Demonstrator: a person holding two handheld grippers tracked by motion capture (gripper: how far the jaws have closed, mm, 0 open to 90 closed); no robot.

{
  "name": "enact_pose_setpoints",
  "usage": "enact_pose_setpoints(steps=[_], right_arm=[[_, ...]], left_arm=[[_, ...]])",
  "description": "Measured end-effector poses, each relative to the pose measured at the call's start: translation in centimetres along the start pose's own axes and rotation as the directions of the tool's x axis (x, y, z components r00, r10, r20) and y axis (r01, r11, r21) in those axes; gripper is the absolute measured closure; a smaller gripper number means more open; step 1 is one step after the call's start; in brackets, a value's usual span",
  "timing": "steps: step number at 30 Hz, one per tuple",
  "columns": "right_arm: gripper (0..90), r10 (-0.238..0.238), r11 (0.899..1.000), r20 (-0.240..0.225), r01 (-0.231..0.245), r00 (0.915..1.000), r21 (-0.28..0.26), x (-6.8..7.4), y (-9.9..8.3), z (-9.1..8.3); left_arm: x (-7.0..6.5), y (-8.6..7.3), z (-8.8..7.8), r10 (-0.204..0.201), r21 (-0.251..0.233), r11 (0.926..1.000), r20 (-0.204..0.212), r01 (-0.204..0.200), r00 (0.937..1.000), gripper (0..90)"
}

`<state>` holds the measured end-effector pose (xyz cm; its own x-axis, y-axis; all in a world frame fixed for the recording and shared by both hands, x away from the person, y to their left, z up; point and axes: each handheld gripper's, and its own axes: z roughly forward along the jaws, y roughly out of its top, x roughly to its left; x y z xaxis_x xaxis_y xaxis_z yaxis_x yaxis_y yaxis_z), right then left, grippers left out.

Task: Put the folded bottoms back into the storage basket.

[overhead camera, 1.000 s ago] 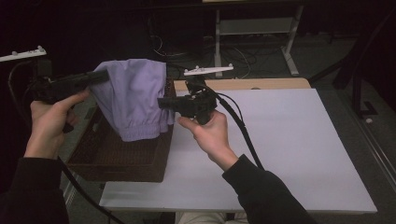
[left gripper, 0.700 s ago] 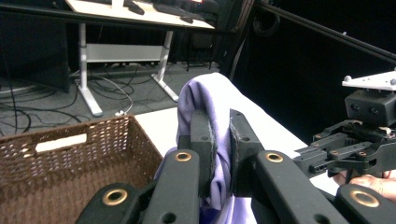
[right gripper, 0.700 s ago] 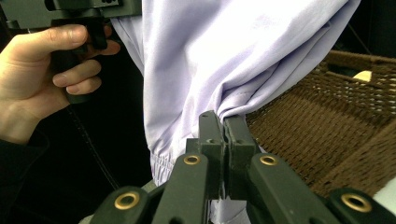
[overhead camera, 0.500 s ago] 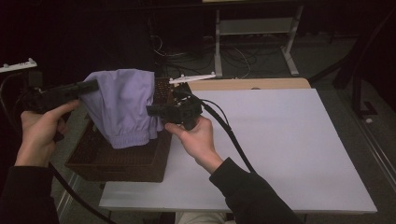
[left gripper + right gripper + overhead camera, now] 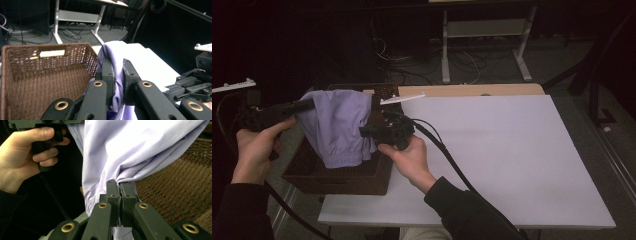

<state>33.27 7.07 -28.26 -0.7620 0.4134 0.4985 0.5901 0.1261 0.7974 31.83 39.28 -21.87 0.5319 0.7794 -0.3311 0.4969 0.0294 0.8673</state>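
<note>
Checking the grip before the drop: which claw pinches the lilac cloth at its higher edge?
The left claw: it pinches the lilac cloth at its top corner, while the right claw grips lower, over the brown basket.

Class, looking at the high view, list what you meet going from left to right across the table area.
left gripper → lilac garment hanging over the brown woven basket → right gripper → white tabletop

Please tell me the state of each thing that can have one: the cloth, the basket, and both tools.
Lilac garment: held up by two edges, hanging over the basket, its lower part down inside.
Brown woven basket: upright at the table's left edge; floor bare where visible.
Left tool: shut on the garment.
Right tool: shut on the garment.
White table: bare.
</note>
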Motion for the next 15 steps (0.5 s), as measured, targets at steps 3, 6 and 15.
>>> enact_pose_setpoints(steps=[3,6,15], right_arm=[[87.1,-0.003,1.000,0.006,0.003,1.0000,0.016,-0.2,-0.6,0.8],[87.1,0.001,1.000,0.009,-0.001,1.0000,0.030,-0.5,-1.1,1.6],[87.1,-0.006,0.998,0.024,0.005,0.9997,0.058,-1.1,-2.3,3.5]], left_arm=[[0.7,-0.7,0.2,-0.012,0.009,0.9999,-0.006,0.012,0.9999,82.8],[1.3,-1.3,0.5,-0.027,0.019,0.9994,-0.013,0.027,0.9996,82.8],[3.5,-2.9,1.5,-0.063,0.042,0.9970,-0.034,0.064,0.9975,82.7]])
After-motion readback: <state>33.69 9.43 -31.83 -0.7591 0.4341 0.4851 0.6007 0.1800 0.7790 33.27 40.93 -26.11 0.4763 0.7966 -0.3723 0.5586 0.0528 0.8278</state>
